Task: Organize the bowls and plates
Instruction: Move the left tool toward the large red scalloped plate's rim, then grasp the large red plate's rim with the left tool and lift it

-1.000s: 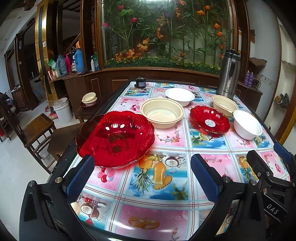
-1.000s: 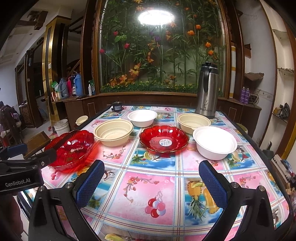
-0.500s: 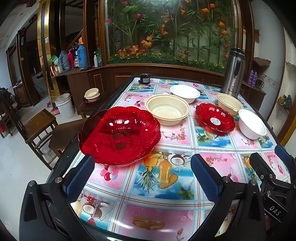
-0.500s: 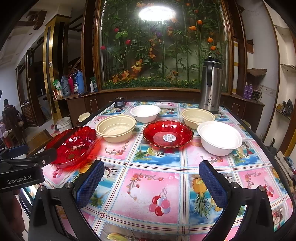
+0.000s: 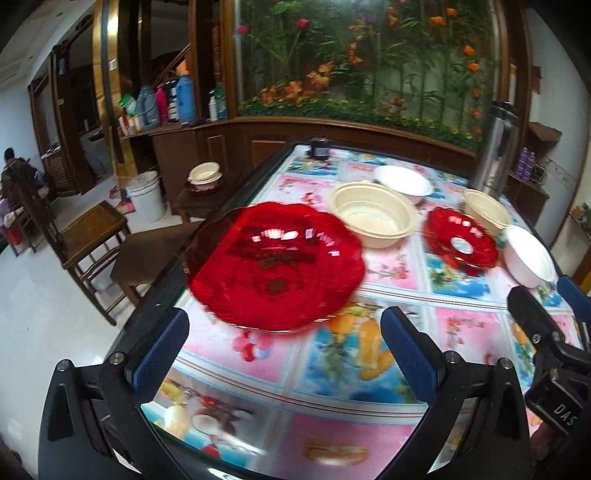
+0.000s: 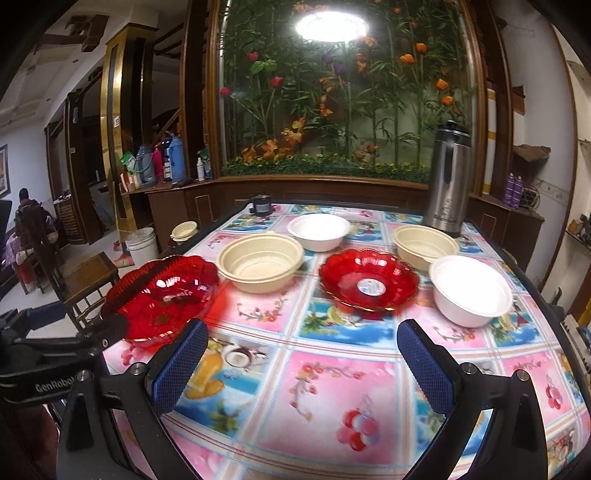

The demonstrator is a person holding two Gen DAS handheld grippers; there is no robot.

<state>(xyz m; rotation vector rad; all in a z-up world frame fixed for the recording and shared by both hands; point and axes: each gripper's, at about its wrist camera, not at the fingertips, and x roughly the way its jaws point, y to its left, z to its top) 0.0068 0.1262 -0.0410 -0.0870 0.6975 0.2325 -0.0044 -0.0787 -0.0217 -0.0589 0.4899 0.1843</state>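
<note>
Big red plate (image 5: 275, 264) at the left edge of the table (image 5: 351, 391), just beside a cream bowl (image 5: 373, 218). Small red plate (image 6: 367, 282) in the middle, between another cream bowl (image 6: 424, 245) and two white bowls (image 6: 319, 230). Left gripper (image 5: 282, 354) wide apart, holding nothing. Right gripper (image 6: 301, 365) wide apart too, over the table.

Far end: dark wood cabinet (image 6: 325, 192) under glass-fronted flower display (image 6: 343, 92), ceiling light (image 6: 331, 26) reflected. Left: wooden chair (image 5: 88, 236), white bucket (image 5: 146, 197), pale tiled floor (image 5: 44, 317).
</note>
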